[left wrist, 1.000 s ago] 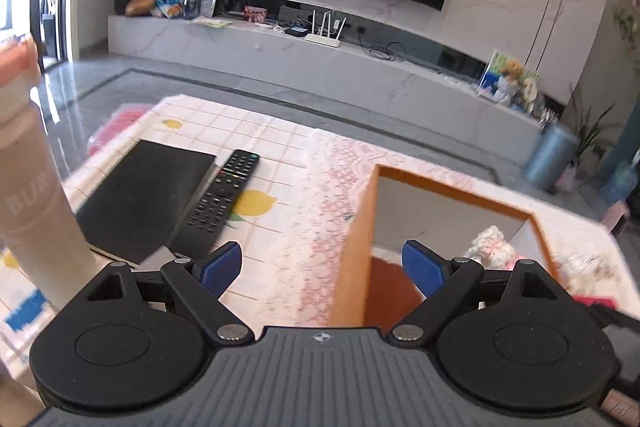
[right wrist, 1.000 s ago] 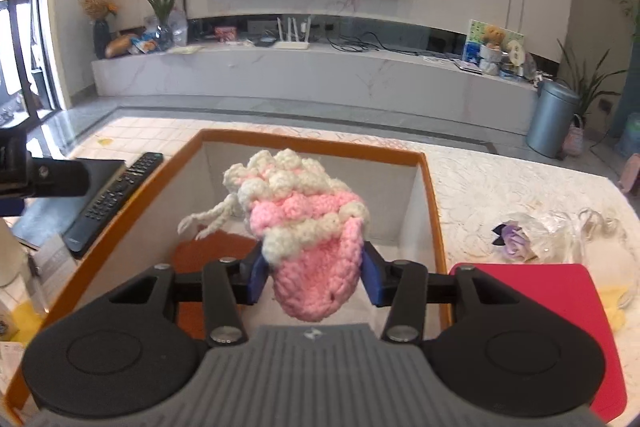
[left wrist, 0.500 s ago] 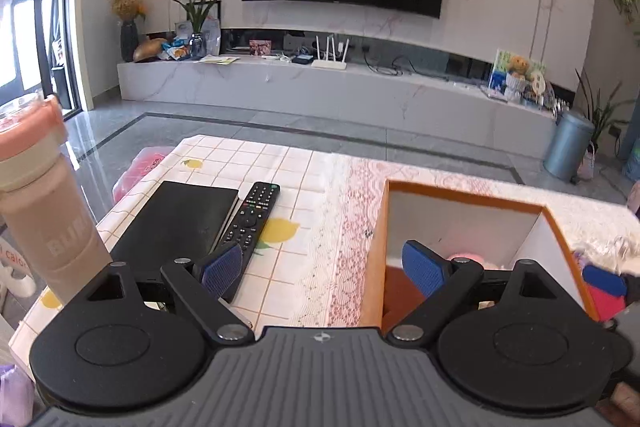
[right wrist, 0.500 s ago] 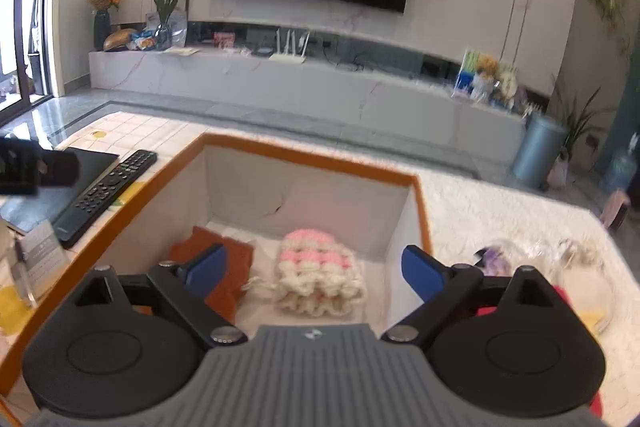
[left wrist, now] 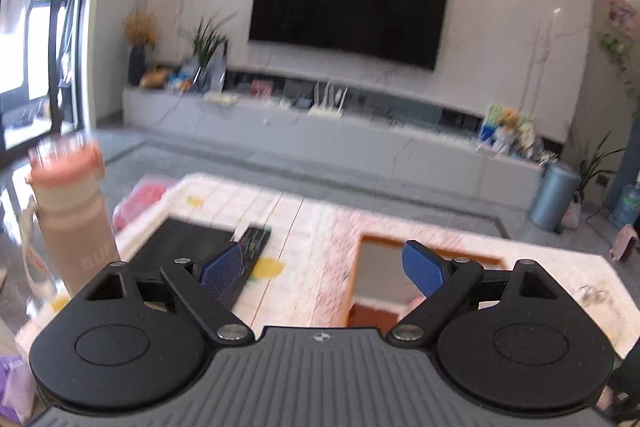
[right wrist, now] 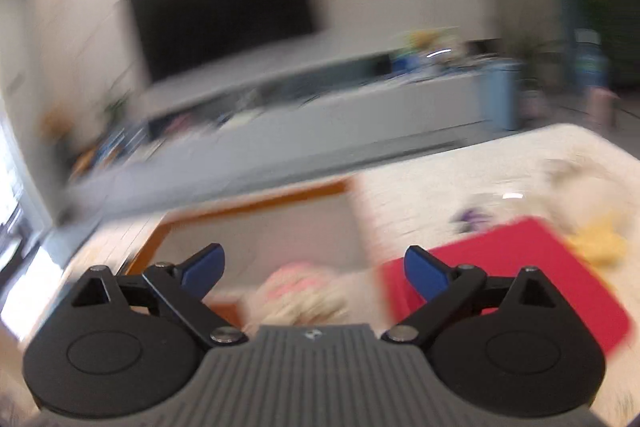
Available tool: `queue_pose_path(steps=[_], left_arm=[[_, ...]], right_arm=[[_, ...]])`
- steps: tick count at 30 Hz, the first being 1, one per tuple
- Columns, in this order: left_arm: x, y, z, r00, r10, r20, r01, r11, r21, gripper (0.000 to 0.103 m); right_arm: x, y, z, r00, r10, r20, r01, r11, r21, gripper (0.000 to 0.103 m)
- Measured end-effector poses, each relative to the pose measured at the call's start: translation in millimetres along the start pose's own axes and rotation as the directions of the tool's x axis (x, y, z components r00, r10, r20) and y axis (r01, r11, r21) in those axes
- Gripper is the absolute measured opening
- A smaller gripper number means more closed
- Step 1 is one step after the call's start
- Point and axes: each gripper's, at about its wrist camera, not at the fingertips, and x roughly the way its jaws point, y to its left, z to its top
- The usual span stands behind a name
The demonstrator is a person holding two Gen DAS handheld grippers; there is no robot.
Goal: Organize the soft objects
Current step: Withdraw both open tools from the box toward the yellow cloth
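Observation:
A pink and cream crocheted piece (right wrist: pixel 296 291) lies inside the orange-rimmed box (right wrist: pixel 256 205), blurred by motion. My right gripper (right wrist: pixel 314 259) hangs above it, tilted, open, with nothing between its blue pads. To the right of the box lies a red pad (right wrist: pixel 512 267), with a yellow soft thing (right wrist: pixel 600 243) and a small purple thing (right wrist: pixel 472 217) beyond it. In the left wrist view my left gripper (left wrist: pixel 320 259) is open and empty, above the table just left of the box (left wrist: pixel 368 239). A bit of pink (left wrist: pixel 416 303) shows in the box behind the right finger.
A pink bottle (left wrist: pixel 76 211) stands at the table's left edge. A black notebook (left wrist: pixel 180 243) and a remote (left wrist: pixel 252 247) lie beside it on the patterned tablecloth (left wrist: pixel 304 227). A purple bag (left wrist: pixel 12 379) sits at the lower left corner.
The right gripper opened and let the crocheted piece drop into the box, then rolled and swung right. The left gripper rose and drew back, still open.

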Motion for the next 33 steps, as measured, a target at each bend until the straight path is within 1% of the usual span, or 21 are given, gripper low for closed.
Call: queue_pose_path(steps=[1, 3, 4, 5, 7, 9, 12, 14, 17, 19, 20, 22, 24, 28, 29, 30, 32, 33], left_arm=[[-11, -4, 3, 1.000, -0.012, 0.027, 0.011, 1.000, 0.007, 0.103], [-34, -12, 8, 0.996, -0.031, 0.082, 0.030, 0.999, 0.016, 0.103], [-46, -16, 10, 0.993, -0.040, 0.108, 0.038, 0.999, 0.019, 0.103], [-57, -21, 12, 0.990, -0.047, 0.133, 0.044, 0.999, 0.025, 0.103], [-76, -33, 15, 0.981, -0.067, 0.184, 0.061, 0.997, 0.038, 0.103], [-95, -48, 19, 0.970, -0.097, 0.225, 0.083, 0.994, 0.072, 0.103], [-117, -78, 21, 0.945, -0.139, 0.296, 0.101, 0.985, 0.140, 0.103], [-125, -100, 19, 0.934, -0.159, 0.320, 0.109, 0.980, 0.166, 0.103], [-122, -137, 15, 0.931, -0.188, 0.313, 0.130, 0.972, 0.197, 0.103], [-111, -162, 10, 0.931, -0.204, 0.302, 0.142, 0.966, 0.214, 0.103], [-105, -177, 7, 0.932, -0.213, 0.294, 0.149, 0.963, 0.225, 0.103], [-96, -202, -3, 0.932, -0.230, 0.279, 0.161, 0.956, 0.247, 0.103], [-83, -231, -13, 0.935, -0.244, 0.259, 0.174, 0.949, 0.264, 0.103], [-62, -280, -39, 0.938, -0.285, 0.195, 0.220, 0.928, 0.300, 0.103], [-55, -292, -47, 0.940, -0.293, 0.176, 0.230, 0.923, 0.308, 0.103], [-51, -303, -57, 0.940, -0.302, 0.160, 0.241, 0.917, 0.318, 0.103], [-37, -327, -78, 0.938, -0.318, 0.139, 0.253, 0.901, 0.352, 0.103], [-30, -340, -89, 0.940, -0.318, 0.121, 0.254, 0.893, 0.372, 0.103]], right_arm=[[-8, -1, -2, 0.998, 0.037, 0.049, -0.036, 0.999, -0.002, 0.096], [-24, 0, -6, 0.985, 0.108, 0.136, -0.102, 0.993, -0.053, 0.095], [-33, 1, -7, 0.976, 0.132, 0.172, -0.119, 0.989, -0.086, 0.095], [-42, 2, -6, 0.970, 0.138, 0.200, -0.118, 0.987, -0.110, 0.095], [-60, -3, 1, 0.960, 0.117, 0.253, -0.092, 0.990, -0.108, 0.095], [-75, -13, 17, 0.947, 0.111, 0.301, -0.085, 0.991, -0.099, 0.095], [-90, -38, 54, 0.922, 0.077, 0.379, -0.048, 0.995, -0.084, 0.095], [-97, -61, 83, 0.904, 0.052, 0.425, -0.029, 0.998, -0.060, 0.095], [-104, -104, 131, 0.875, -0.015, 0.484, 0.025, 1.000, -0.015, 0.096], [-110, -138, 157, 0.839, -0.087, 0.537, 0.080, 0.996, 0.036, 0.096], [-112, -155, 169, 0.825, -0.126, 0.550, 0.111, 0.992, 0.060, 0.096], [-117, -192, 188, 0.800, -0.207, 0.563, 0.172, 0.978, 0.115, 0.097], [-120, -230, 198, 0.772, -0.291, 0.565, 0.232, 0.957, 0.176, 0.098], [-121, -307, 202, 0.748, -0.433, 0.503, 0.306, 0.897, 0.318, 0.098], [-120, -324, 200, 0.749, -0.461, 0.476, 0.319, 0.881, 0.350, 0.099], [-118, -339, 198, 0.758, -0.470, 0.452, 0.324, 0.873, 0.364, 0.099], [-110, -365, 192, 0.783, -0.476, 0.401, 0.341, 0.867, 0.364, 0.099], [-106, -376, 188, 0.798, -0.477, 0.368, 0.350, 0.865, 0.361, 0.099]])
